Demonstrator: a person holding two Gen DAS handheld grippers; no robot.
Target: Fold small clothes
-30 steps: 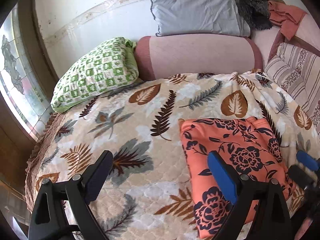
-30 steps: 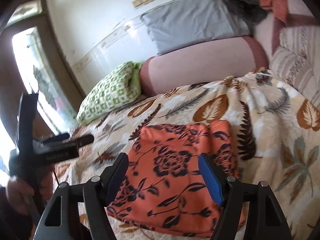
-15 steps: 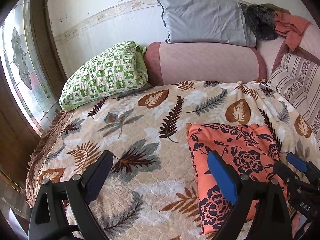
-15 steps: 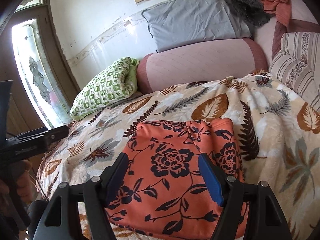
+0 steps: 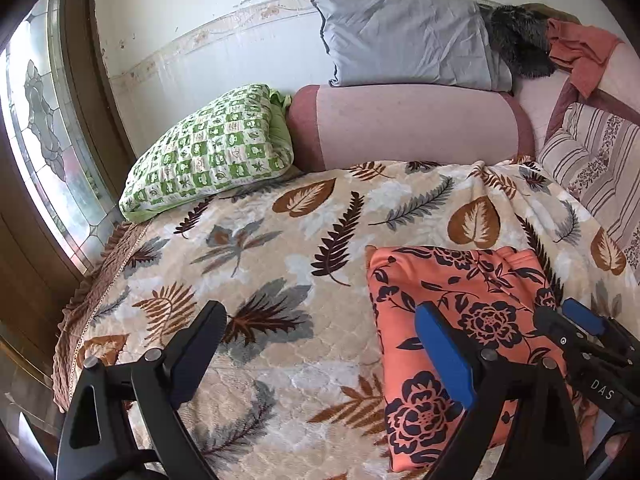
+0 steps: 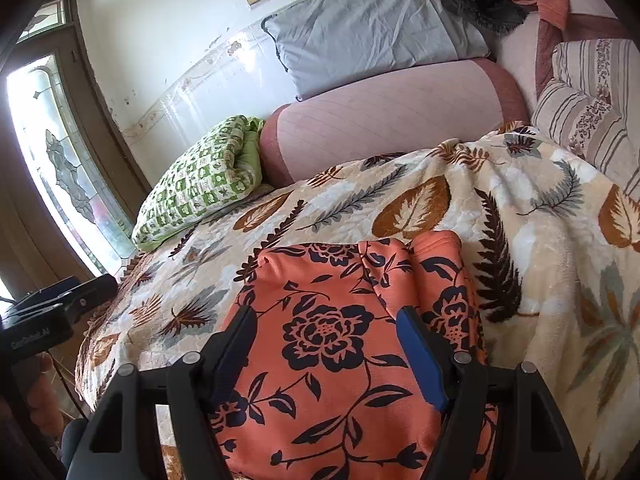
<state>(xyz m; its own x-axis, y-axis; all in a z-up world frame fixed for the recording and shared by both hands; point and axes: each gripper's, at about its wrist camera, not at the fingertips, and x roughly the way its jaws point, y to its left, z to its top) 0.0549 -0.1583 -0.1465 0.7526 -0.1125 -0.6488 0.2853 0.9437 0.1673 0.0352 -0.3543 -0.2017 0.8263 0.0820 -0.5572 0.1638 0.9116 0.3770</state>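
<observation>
leaf blanket (image 5: 280, 216) | orange garment (image 6: 340, 328) flat, long axis twd bolster (image 5: 408, 128)

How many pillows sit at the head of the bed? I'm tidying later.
3: green checked pillow at left, grey pillow atop the pink bolster, striped pillow at right. Others may be hidden.

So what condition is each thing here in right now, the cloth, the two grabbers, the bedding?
Orange floral garment: folded, lying flat on the blanket.
Left gripper: open, holding nothing.
Right gripper: open above the garment, gripping nothing.
Leaf-print blanket: spread over the bed, rumpled at the far right.
Green checked pillow: leaning against the pink bolster.
</observation>
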